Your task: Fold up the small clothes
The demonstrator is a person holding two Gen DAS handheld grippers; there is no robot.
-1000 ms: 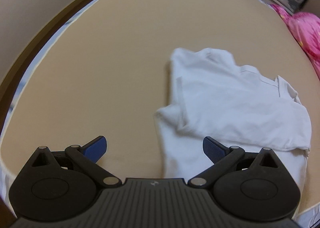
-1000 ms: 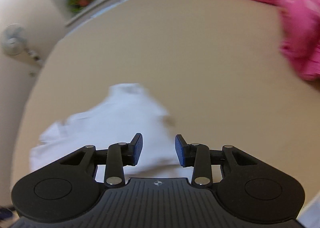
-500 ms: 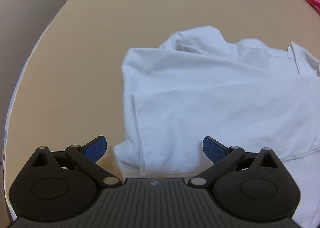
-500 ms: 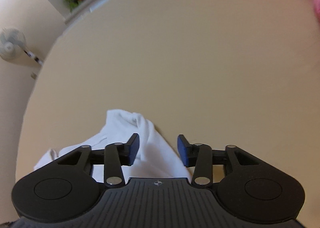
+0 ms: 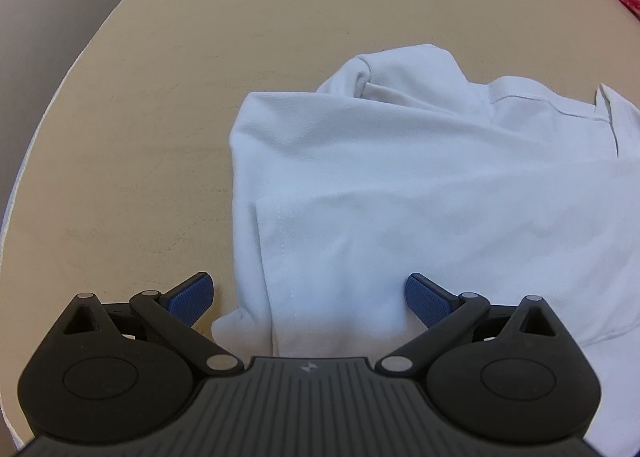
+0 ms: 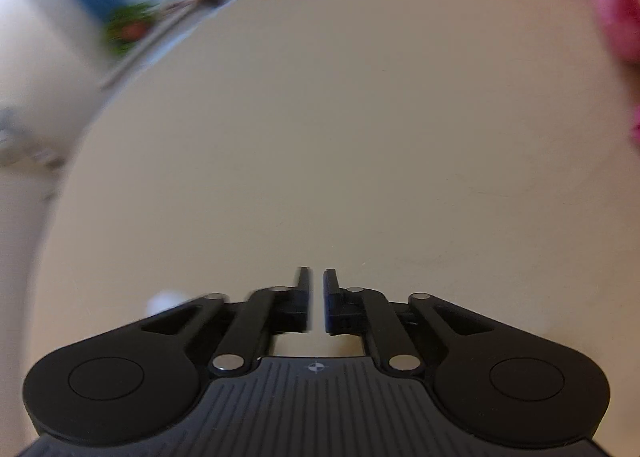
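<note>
The left hand-held gripper (image 5: 307, 297) hangs spread wide over the crumpled white cotton shirt (image 5: 420, 185); the right hand-held gripper (image 6: 316, 289) is nearly together, gripping nothing, above the beige bed (image 6: 360, 137).

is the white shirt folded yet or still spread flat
Partly folded. In the left wrist view the white shirt has one side doubled over the body, its stitched hem on top, while collar and lower edge remain unfolded.

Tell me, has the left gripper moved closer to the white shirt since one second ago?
Yes. The left gripper came toward the white shirt; its fingers now straddle the near edge.
</note>
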